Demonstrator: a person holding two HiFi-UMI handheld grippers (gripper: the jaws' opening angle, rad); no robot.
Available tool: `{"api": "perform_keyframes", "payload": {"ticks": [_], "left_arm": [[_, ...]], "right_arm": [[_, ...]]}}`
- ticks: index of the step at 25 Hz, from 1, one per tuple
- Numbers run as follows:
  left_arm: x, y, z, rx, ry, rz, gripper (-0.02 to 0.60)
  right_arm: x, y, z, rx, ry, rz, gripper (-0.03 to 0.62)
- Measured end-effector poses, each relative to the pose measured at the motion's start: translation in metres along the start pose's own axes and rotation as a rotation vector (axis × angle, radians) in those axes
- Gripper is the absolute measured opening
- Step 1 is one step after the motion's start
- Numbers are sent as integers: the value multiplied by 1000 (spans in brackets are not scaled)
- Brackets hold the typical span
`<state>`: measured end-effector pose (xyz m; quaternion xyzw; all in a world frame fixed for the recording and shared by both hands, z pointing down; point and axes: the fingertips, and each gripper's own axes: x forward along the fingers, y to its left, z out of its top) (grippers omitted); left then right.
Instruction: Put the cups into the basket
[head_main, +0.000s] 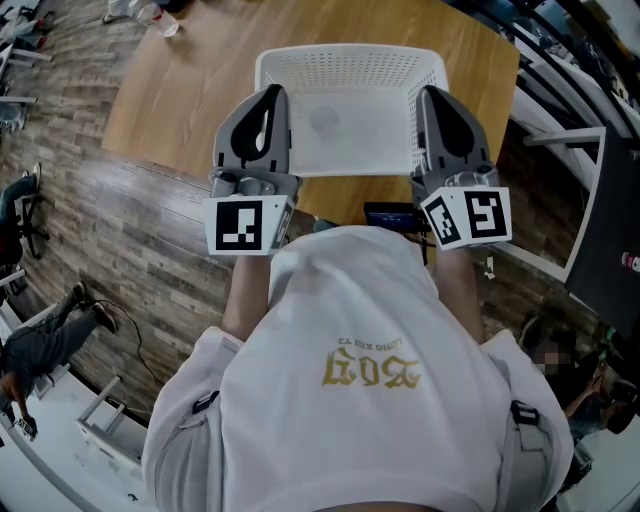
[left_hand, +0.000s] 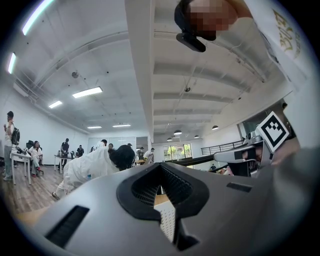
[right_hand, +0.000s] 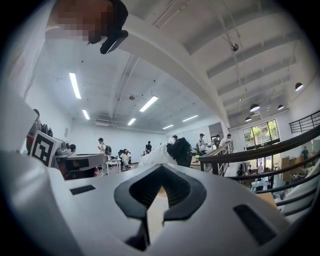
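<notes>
A white perforated basket (head_main: 345, 55) stands on the round wooden table (head_main: 190, 90); it looks empty. My left gripper (head_main: 266, 100) is held up over the basket's left edge and my right gripper (head_main: 440, 100) over its right edge. In the left gripper view the left gripper (left_hand: 162, 200) is shut with nothing in it, and a strip of the basket (left_hand: 168, 222) shows through the gap. The right gripper (right_hand: 152, 200) is also shut and empty. A small clear cup-like object (head_main: 163, 22) sits at the table's far left edge.
Wood-plank floor (head_main: 120, 230) surrounds the table. A dark device (head_main: 392, 214) lies at the table's near edge between the grippers. A white frame (head_main: 580, 200) stands at the right. Several people stand at desks far off in the room.
</notes>
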<state>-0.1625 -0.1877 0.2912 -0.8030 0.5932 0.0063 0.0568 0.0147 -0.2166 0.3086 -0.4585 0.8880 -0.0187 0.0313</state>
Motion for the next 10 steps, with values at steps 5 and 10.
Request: {"api": "perform_keyframes", "payload": {"ticks": [5,10], "left_arm": [[1,-5,-1,0,-9,-6,8],[-1,-2,-2,1,-3,-7,8]], "right_arm": [[-3,-2,-2,5,3,4,12],[-1,2,-1,4,2,6,12]]}}
